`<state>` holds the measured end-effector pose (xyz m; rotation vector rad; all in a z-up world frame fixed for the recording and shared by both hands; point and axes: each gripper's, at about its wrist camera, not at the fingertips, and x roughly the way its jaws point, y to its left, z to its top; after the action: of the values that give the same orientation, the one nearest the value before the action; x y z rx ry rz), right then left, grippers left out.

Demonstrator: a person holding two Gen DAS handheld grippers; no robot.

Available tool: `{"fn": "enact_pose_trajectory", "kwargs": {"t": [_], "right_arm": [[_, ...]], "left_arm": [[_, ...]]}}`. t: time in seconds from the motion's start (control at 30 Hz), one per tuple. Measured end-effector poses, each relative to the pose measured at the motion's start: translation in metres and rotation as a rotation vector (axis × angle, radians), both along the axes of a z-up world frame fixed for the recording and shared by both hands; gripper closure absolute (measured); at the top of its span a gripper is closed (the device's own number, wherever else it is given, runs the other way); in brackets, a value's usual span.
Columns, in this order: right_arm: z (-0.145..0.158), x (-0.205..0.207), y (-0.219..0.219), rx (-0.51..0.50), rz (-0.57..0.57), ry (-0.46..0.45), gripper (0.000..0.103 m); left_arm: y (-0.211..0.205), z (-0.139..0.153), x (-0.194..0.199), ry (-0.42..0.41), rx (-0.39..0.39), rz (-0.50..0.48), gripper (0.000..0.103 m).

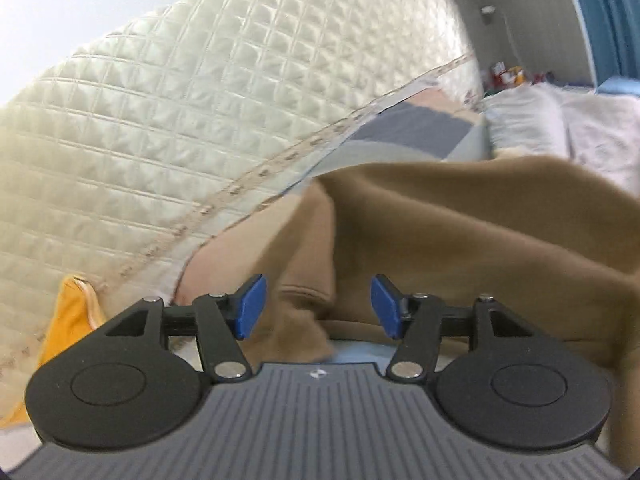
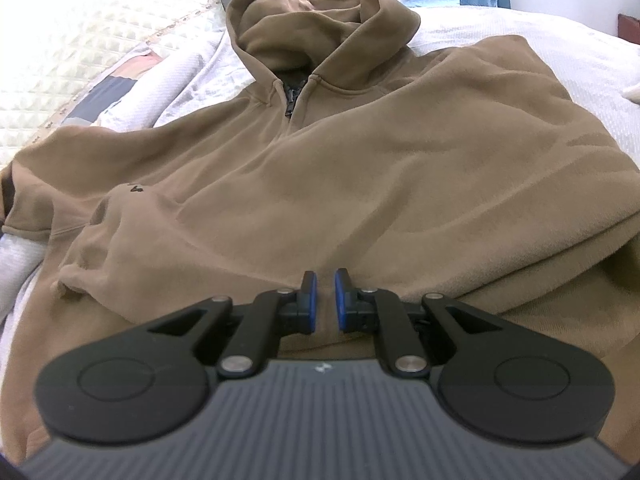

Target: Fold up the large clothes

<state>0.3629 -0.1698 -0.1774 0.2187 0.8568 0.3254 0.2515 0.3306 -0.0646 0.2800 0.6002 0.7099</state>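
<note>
Showing hood [image 2: 320, 12] only right view, headboard [image 1: 180, 120] left.

Left wrist view: low, close, facing the cream quilted headboard [image 1: 200, 100].
Right wrist view: angled down, near.
Shared: brown hooded fleece sweatshirt [image 2: 340, 152] on the bed.

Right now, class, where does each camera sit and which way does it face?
Left wrist: on the left gripper, looking along its open fingers over the brown hoodie toward a quilted white headboard; nothing lies between the fingers.
Right wrist: on the right gripper, angled down over the hoodie toward its hood; fingers nearly shut, a narrow gap between them.
Shared: the hoodie, the headboard, the blue curtain.
</note>
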Motion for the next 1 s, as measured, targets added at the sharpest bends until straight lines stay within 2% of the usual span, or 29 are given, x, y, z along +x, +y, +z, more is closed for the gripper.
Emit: {"fn": "enact_pose_trajectory", "kwargs": {"t": [0.13, 0.3, 0.47, 0.53, 0.6, 0.7, 0.73, 0.8, 0.87, 1.0], "right_arm": [[0.0, 0.004, 0.006, -0.022, -0.004, -0.007, 0.091], [0.0, 0.01, 0.013, -0.057, -0.005, -0.018, 0.091], [-0.001, 0.015, 0.018, -0.077, -0.001, -0.031, 0.091], [-0.002, 0.017, 0.019, -0.076, -0.005, -0.032, 0.091], [-0.002, 0.02, 0.02, -0.072, -0.01, -0.032, 0.091], [-0.002, 0.023, 0.02, -0.054, -0.022, -0.022, 0.091], [-0.002, 0.024, 0.019, -0.044, -0.026, -0.016, 0.091], [-0.002, 0.026, 0.016, -0.024, -0.031, 0.0, 0.091], [0.001, 0.028, 0.011, 0.005, -0.04, 0.022, 0.091], [0.007, 0.023, 0.0, 0.047, -0.054, 0.031, 0.089]], "left_arm": [[0.019, -0.001, 0.02, 0.015, 0.011, -0.001, 0.039], [0.037, -0.017, 0.057, 0.064, 0.01, 0.066, 0.039], [0.055, -0.033, 0.082, 0.098, 0.054, 0.162, 0.041], [0.065, -0.033, 0.087, 0.11, 0.032, 0.19, 0.062], [0.069, -0.029, 0.09, 0.131, 0.019, 0.211, 0.077], [0.066, -0.009, 0.087, 0.143, -0.003, 0.205, 0.088], [0.064, 0.002, 0.084, 0.134, -0.019, 0.212, 0.089], [0.06, 0.032, 0.075, 0.079, -0.079, 0.211, 0.09], [0.05, 0.064, 0.065, 0.028, -0.106, 0.192, 0.092], [0.019, 0.133, 0.049, -0.039, -0.192, 0.143, 0.093]]}}
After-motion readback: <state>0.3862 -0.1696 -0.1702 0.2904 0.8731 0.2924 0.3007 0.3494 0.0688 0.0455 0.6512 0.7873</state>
